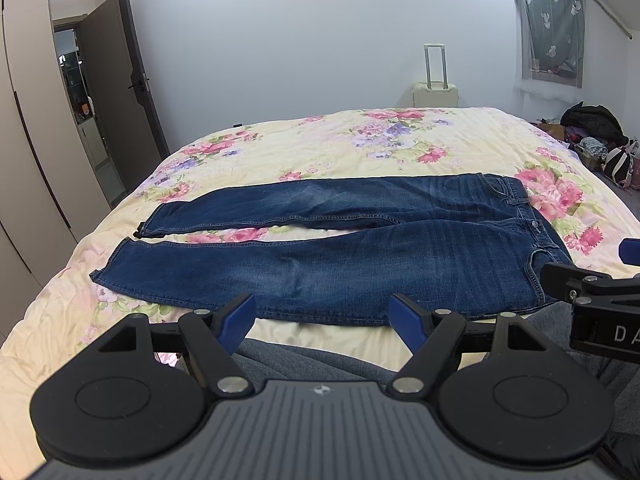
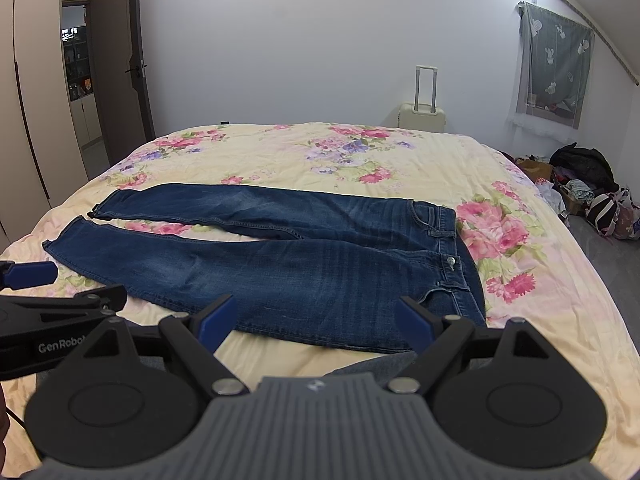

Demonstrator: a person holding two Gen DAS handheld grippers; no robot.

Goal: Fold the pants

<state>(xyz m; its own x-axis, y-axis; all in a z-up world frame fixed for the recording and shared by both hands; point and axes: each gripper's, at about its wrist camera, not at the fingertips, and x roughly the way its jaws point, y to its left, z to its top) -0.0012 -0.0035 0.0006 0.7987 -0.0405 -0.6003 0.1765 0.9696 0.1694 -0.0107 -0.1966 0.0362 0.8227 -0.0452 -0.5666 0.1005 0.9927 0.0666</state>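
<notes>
flat jeans, near bed edge

bed w/ floral quilt; jeans flat on it, near front edge, waistband right, legs left.

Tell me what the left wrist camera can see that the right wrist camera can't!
Only the left wrist view shows the left gripper from behind, open, and the right gripper poking in at its right edge.

Only the right wrist view shows the right gripper from behind, open, the left gripper at its left edge, and the jeans' silver button clearly.

Both show the blue jeans lying flat and unfolded on the flowery bedspread, waistband to the right, plus the cream suitcase, the open door and the green curtain.
</notes>
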